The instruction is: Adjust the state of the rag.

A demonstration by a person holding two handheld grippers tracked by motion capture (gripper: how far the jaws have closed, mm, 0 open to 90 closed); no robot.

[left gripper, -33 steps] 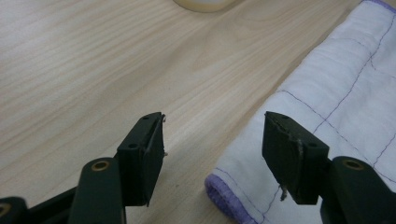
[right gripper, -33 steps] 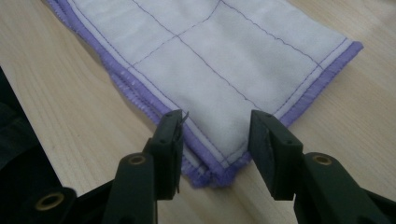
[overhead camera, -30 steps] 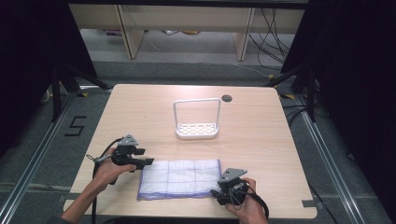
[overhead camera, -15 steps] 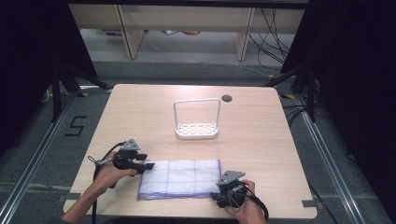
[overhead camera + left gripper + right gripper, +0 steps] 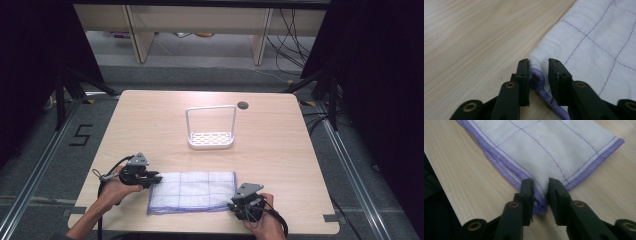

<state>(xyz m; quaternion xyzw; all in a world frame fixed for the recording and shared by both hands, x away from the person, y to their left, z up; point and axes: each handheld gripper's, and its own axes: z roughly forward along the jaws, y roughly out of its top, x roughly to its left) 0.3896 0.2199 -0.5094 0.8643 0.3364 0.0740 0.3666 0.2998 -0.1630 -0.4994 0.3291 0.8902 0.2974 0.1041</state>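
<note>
High view: cloth (image 5: pixel 192 191) lies lengthwise across the lower middle; left gripper (image 5: pixel 153 178) and right gripper (image 5: pixel 235 205), jaws just closing narrowly, pinch opposite corners.

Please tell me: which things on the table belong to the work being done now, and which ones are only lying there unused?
In use:
- folded cloth
- left gripper, jaws just closing on its far left corner
- right gripper, jaws just closing on its near right corner

Lying about:
- white rack
- table itself, bearing everything

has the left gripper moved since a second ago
Yes. The left gripper has slid a little toward the near table edge, away from the white rack, onto the cloth corner, its jaws closing around it.
</note>
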